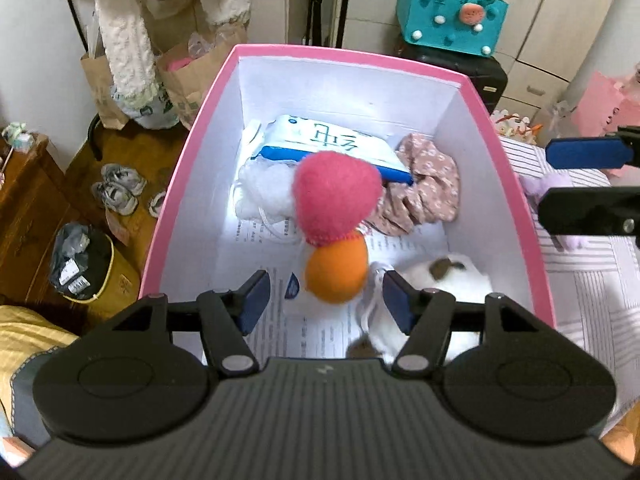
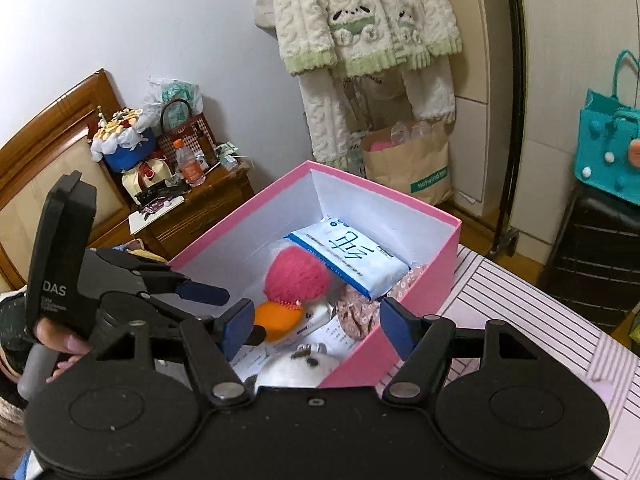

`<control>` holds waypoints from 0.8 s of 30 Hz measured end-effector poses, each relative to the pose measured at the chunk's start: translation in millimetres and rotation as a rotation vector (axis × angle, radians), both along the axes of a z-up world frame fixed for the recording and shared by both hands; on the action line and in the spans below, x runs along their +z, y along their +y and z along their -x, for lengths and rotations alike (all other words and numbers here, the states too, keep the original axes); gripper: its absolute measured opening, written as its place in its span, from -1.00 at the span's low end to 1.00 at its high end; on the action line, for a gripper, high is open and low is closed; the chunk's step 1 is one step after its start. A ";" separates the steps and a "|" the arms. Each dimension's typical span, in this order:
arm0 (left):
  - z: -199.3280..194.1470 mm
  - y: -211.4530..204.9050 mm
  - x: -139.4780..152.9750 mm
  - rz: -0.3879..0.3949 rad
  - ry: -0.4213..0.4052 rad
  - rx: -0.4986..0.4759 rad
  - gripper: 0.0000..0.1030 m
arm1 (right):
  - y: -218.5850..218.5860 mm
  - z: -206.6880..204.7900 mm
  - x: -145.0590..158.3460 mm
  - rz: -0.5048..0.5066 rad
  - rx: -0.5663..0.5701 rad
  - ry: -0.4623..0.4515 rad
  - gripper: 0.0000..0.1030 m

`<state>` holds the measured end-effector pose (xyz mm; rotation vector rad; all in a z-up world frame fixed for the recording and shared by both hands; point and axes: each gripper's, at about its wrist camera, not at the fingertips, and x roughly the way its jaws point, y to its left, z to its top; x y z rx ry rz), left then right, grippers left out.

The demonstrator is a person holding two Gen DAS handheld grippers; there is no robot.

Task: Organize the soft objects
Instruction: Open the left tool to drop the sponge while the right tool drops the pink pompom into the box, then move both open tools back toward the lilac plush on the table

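A pink box (image 1: 182, 200) with white walls holds a white-and-blue tissue pack (image 1: 320, 140), a floral cloth (image 1: 428, 196), white fluff (image 1: 264, 188) and a white plush with brown patches (image 1: 440, 276). A felt toy with a pink top (image 1: 336, 196) and an orange ball (image 1: 336, 276) is inside the box. My left gripper (image 1: 326, 304) stands open on either side of the orange ball, its pads clear of it. My right gripper (image 2: 316, 330) is open and holds nothing, over the box's near right wall (image 2: 400, 304). In the left wrist view it reaches in from the right (image 1: 580, 180).
The box rests on a striped cover (image 2: 520, 308), where a lavender soft thing (image 1: 538, 186) lies beside it. A wooden nightstand (image 2: 192, 216), paper bags (image 1: 188, 76), shoes on the floor (image 1: 116, 192), a teal bag (image 1: 452, 16) and a black suitcase (image 2: 600, 264) stand around.
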<state>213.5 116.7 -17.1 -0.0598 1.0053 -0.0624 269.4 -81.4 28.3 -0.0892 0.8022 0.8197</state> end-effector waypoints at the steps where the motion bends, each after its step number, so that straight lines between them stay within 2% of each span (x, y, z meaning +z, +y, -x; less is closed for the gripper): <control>1: 4.0 -1.4 1.9 -0.005 -0.009 -0.004 0.20 | -1.9 4.8 2.0 0.002 0.002 -0.009 0.44; 11: 47.5 -12.3 27.3 -0.038 -0.064 -0.031 0.20 | -25.8 61.8 25.4 -0.001 0.028 -0.086 0.45; 19: 90.7 -33.9 53.9 -0.070 -0.121 -0.109 0.22 | -50.6 106.7 46.6 0.009 0.061 -0.109 0.46; 24: 118.5 -47.6 70.1 -0.070 -0.138 -0.172 0.24 | -69.4 131.3 51.6 -0.004 0.079 -0.094 0.49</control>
